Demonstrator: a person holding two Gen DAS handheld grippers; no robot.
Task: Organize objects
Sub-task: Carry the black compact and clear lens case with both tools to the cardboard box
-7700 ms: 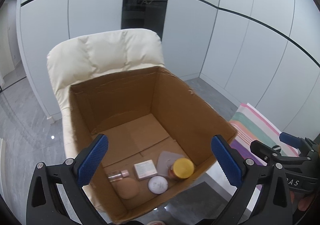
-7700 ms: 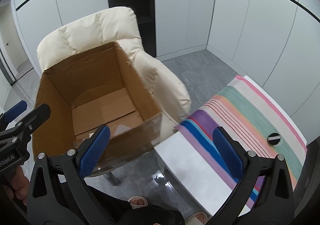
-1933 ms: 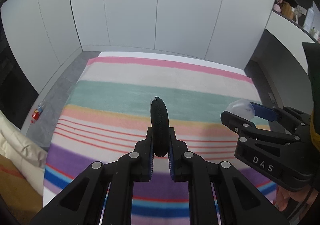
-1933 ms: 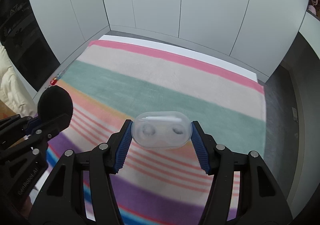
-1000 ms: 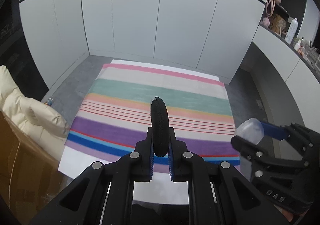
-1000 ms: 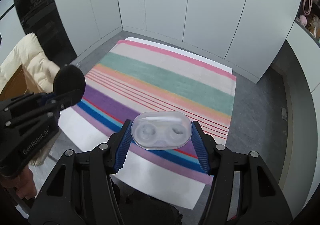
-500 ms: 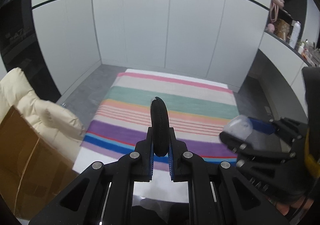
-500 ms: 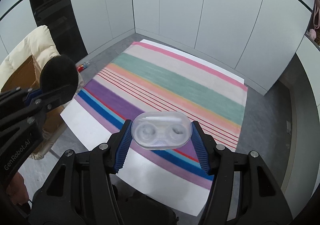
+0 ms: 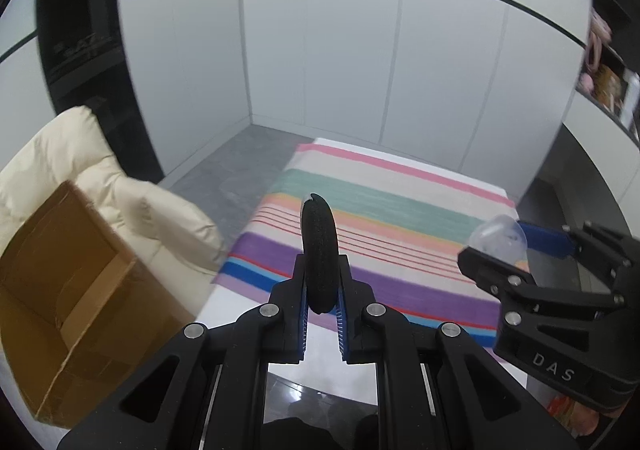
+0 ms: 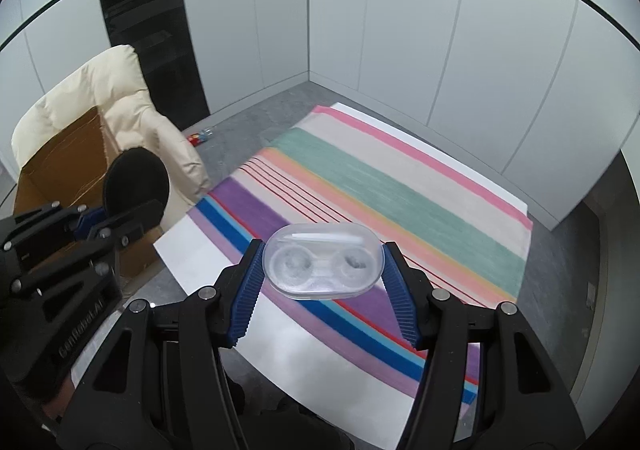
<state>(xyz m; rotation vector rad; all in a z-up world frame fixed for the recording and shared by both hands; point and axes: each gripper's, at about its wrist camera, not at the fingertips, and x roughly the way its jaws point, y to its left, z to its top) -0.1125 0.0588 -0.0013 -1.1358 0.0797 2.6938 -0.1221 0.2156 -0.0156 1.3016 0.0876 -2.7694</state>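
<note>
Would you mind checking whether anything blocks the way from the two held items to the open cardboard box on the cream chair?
Nothing visible does. The black round puff and clear plastic case are held in open air; the cardboard box is open-topped, lower left.

"DAS" marks the right tool [image 9: 516, 246]; "GenRobot.AI" marks the left tool [image 10: 120, 218].

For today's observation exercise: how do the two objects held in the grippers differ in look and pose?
The black puff is dark, opaque and round, gripped on edge by the left gripper; the clear case is transparent, oblong and lies flat, spanning the right gripper much more widely. Both are held up above the striped cloth.
</note>
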